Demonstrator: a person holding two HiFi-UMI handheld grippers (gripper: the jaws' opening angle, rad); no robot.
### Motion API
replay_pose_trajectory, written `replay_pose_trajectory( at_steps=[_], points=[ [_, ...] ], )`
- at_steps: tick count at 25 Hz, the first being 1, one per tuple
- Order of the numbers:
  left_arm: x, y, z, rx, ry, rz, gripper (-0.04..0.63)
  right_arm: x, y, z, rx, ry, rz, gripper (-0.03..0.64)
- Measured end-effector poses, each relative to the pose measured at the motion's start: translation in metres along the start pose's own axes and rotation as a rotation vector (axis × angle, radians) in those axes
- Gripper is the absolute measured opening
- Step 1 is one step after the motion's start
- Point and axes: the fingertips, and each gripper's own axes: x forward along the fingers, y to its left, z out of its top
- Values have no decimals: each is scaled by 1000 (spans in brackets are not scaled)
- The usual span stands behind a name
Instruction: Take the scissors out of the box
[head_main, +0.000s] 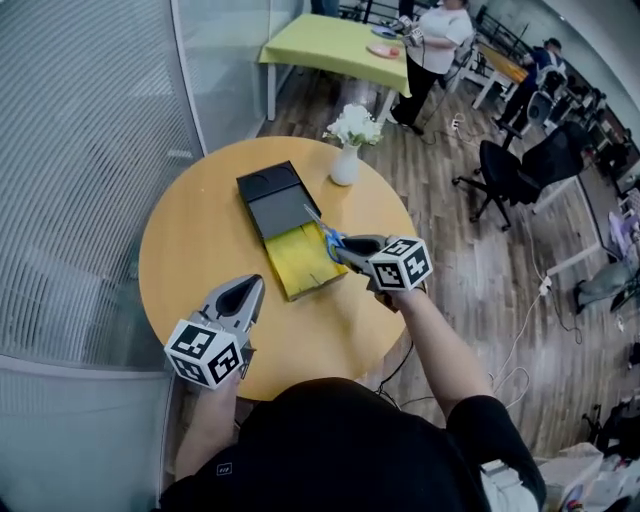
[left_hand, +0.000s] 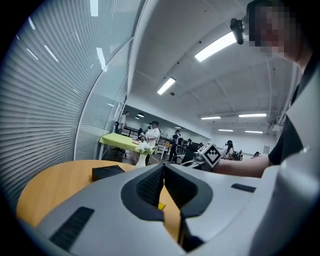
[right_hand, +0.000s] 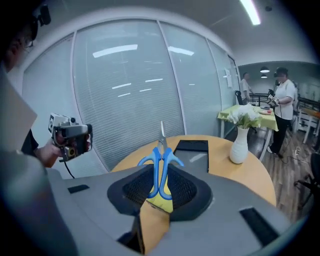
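The right gripper (right_hand: 162, 185) is clamped on the blue handles of the scissors (right_hand: 161, 157), blades pointing away from it; in the head view they are held over the edge of the open box (head_main: 300, 265) on the table (head_main: 190, 250). The left gripper (left_hand: 163, 169) has its jaws together on nothing, by the table's near edge.

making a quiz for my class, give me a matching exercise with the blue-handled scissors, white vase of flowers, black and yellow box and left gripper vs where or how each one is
Things:
1. blue-handled metal scissors
2. white vase of white flowers
3. black and yellow flat box
4. left gripper

Place or state:
A. lies open on the round wooden table
B. jaws together, nothing in them
C. clamped in the right gripper
D. stands upright beyond the box

Pairs: 1-C, 2-D, 3-A, 4-B
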Motion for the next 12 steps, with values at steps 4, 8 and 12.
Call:
replay_pose_trajectory(
  at_steps=[4,8,12],
  points=[
    [16,-12,10,41,-1,18,14,-34,7,19,15,-128,42,100],
    [27,-25,16,70,1,24,14,-69,18,41,24,-305,100,98],
    [27,-41,29,79,-23,20,14,-103,34,52,20,-432,145,98]
  ],
)
